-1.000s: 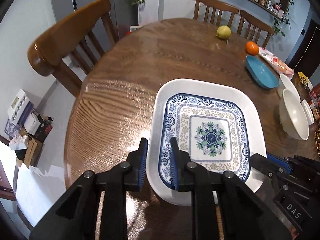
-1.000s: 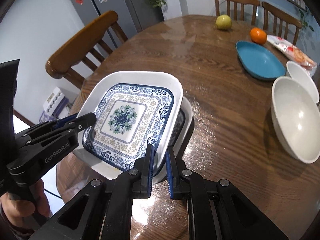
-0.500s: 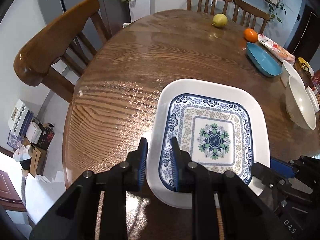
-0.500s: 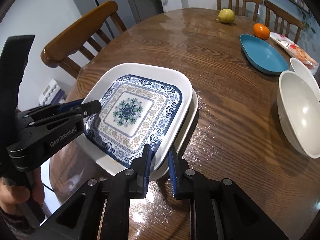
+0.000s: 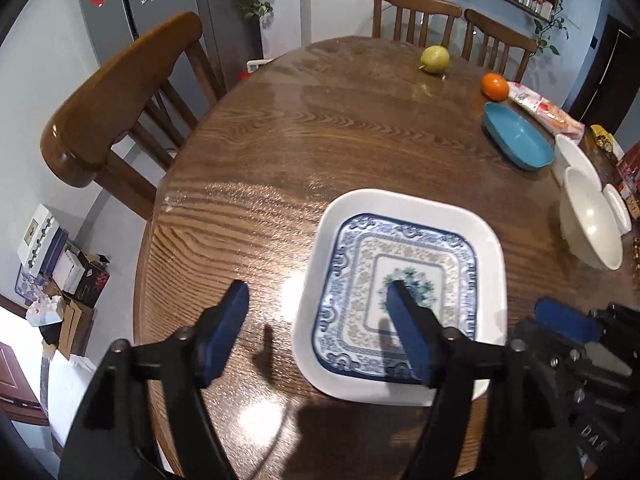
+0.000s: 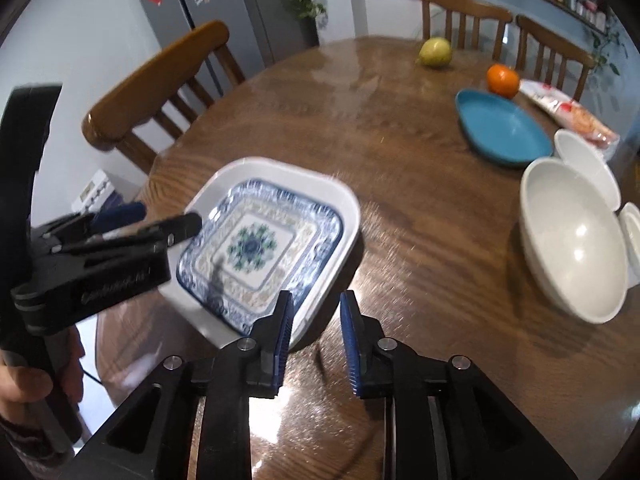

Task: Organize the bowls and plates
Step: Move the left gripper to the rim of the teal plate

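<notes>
A blue-patterned square plate (image 5: pixel 404 280) (image 6: pixel 256 244) lies nested in a larger white square plate (image 5: pixel 404 208) (image 6: pixel 340 204) near the table's front edge. My left gripper (image 5: pixel 316 304) is open above the plates' left side, holding nothing. My right gripper (image 6: pixel 316 308) is open and empty, just off the plates' near right corner. A blue oval dish (image 5: pixel 516 140) (image 6: pixel 500 128), a large white bowl (image 5: pixel 592 224) (image 6: pixel 572 244) and smaller white bowls (image 6: pixel 584 160) sit at the right.
The round wooden table (image 5: pixel 320 136) holds a pear (image 5: pixel 434 60), an orange (image 5: pixel 494 86) and a snack packet (image 5: pixel 544 114) at the back right. A wooden chair (image 5: pixel 120 92) stands close at the left, two more at the far side.
Both grippers opened and let go of the plates' rim, then drew up and back. The patterned plate now lies flat inside the white one.
</notes>
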A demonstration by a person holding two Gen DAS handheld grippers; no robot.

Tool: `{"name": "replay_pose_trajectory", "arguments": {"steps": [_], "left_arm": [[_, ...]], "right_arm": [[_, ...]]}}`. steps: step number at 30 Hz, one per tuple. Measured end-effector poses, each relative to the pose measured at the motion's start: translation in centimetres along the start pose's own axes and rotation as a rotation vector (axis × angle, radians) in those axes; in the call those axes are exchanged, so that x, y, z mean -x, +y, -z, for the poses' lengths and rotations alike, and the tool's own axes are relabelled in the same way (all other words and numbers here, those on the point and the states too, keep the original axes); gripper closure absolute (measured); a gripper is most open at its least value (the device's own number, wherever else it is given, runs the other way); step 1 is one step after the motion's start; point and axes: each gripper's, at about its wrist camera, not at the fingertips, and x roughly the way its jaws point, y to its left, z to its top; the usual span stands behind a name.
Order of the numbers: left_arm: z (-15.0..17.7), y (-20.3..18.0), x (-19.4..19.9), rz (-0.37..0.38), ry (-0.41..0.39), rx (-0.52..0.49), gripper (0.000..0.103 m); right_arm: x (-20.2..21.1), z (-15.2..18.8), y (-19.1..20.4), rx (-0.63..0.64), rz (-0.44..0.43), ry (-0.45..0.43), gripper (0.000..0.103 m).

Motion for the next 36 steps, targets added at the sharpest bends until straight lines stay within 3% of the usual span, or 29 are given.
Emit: {"name": "replay_pose_trajectory", "arguments": {"steps": [4, 7, 12, 19, 36], "left_arm": [[-0.1, -1.2, 1.4, 0.03, -0.026, -0.006, 0.017], [-0.3, -2.2, 2.3, 0.05, -0.036, -0.016, 0.008], [-0.2, -2.6, 3.2, 0.055, -0.047, 0.019, 0.002], [-0.2, -4.0, 4.5, 0.071, -0.073, 0.026, 0.001], [-3.2, -10.1, 6.0, 0.117, -0.144, -0.097, 0.001]], "right_arm": [[1.2, -0.5, -0.9, -0.016, -0.029, -0.029, 0.056], [1.9, -0.8, -1.4, -0.018, -0.03, -0.044, 0.05], [2.9, -1.0, -2.8, -0.038, -0.064, -0.058, 0.048], [4.5, -1.1, -5.2, -0.073, -0.063, -0.098, 0.048], [9.8, -1.7, -12.4, -0.168, 0.077, -0.216, 0.047]]}}
